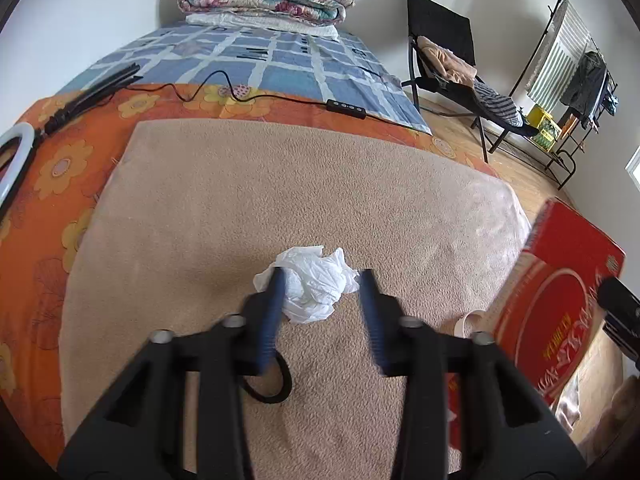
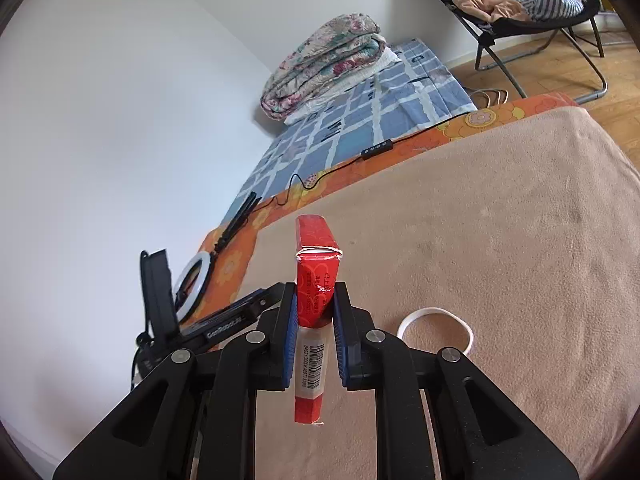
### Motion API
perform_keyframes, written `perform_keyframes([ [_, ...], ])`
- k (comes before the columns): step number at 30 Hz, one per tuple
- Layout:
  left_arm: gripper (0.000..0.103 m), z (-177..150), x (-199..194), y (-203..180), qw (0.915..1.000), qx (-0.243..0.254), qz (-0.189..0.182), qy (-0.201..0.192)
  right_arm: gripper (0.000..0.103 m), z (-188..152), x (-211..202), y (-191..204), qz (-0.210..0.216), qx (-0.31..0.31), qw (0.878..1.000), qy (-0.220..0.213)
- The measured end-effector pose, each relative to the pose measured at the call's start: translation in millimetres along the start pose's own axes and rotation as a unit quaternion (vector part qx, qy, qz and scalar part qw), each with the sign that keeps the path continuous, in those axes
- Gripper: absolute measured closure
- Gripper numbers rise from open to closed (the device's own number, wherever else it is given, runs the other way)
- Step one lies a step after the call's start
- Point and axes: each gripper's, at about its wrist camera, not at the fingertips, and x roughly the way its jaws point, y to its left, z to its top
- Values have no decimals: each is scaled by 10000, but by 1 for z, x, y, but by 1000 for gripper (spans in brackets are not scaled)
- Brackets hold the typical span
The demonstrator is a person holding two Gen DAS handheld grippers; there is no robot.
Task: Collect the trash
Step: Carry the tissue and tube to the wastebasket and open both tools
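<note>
Crumpled white tissue (image 1: 314, 284) lies on the tan blanket (image 1: 280, 184) between the spread, blurred fingers of the left gripper (image 1: 323, 280), touching the left finger, while the right gripper (image 2: 315, 305) clamps a red box (image 2: 314, 304) farther right.

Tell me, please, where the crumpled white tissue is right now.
In the left wrist view, the crumpled white tissue lies on the beige blanket, between the open left gripper's fingertips, left of the red box.
</note>
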Motion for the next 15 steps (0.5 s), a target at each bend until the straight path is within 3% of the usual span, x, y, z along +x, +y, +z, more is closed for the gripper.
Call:
perform_keyframes([
  [1, 29, 1, 6, -3, 9999, 50, 95, -12, 88, -1, -3, 1, -15, -59, 10000, 22],
  [6, 30, 2, 39, -11, 9976, 276, 573, 269, 88, -5, -12, 0, -99, -289, 9995, 30],
  [9, 71, -3, 52, -6, 9963, 215, 656, 516, 88, -11, -18, 2, -190, -485, 9986, 35],
  [15, 74, -12, 25, 1, 9986, -15, 426, 305, 88, -21, -30, 22, -397, -1002, 9942, 40],
])
